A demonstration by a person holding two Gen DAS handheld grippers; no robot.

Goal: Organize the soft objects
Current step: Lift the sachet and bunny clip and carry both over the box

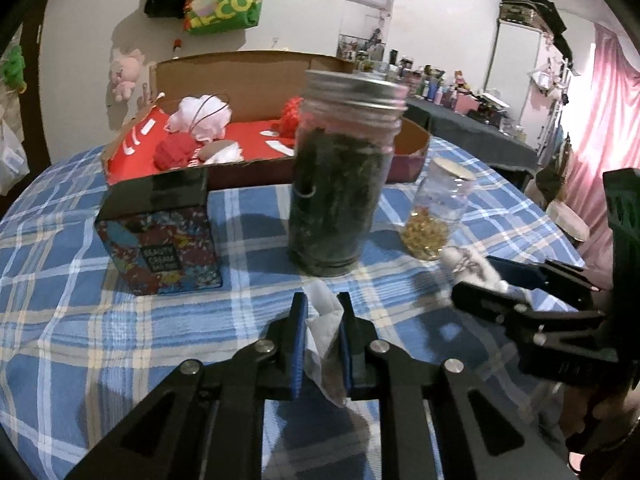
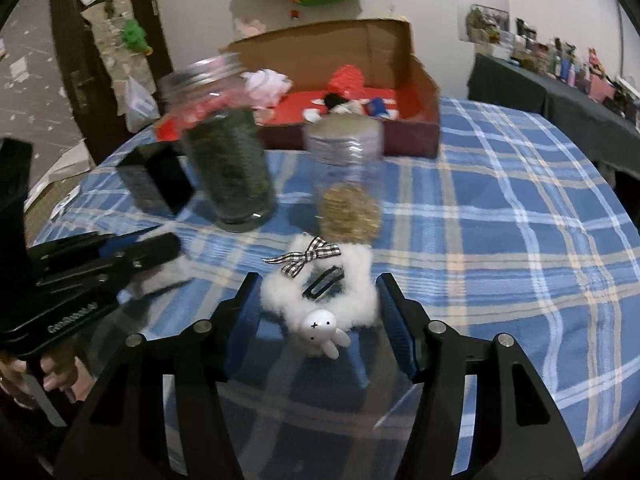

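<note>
My left gripper [image 1: 323, 308] is shut on a white soft cloth piece [image 1: 326, 340] just above the blue plaid tablecloth [image 1: 120, 320]. My right gripper [image 2: 318, 292] is open, its fingers on either side of a white fluffy scrunchie [image 2: 320, 292] with a checked bow and a small bunny charm, lying on the cloth. The scrunchie also shows in the left wrist view [image 1: 476, 270], between the right gripper's fingers [image 1: 480, 300]. A cardboard box with a red lining [image 1: 248, 144] at the back holds red and white pompoms and other soft items; it also shows in the right wrist view [image 2: 400, 92].
A tall jar of dark green material [image 1: 340, 184] stands mid-table, a small jar with yellow beads [image 1: 436, 216] to its right, a patterned "Beauty Cream" box [image 1: 160, 236] to its left. The same jars [image 2: 232, 168] [image 2: 348, 184] stand just beyond the scrunchie.
</note>
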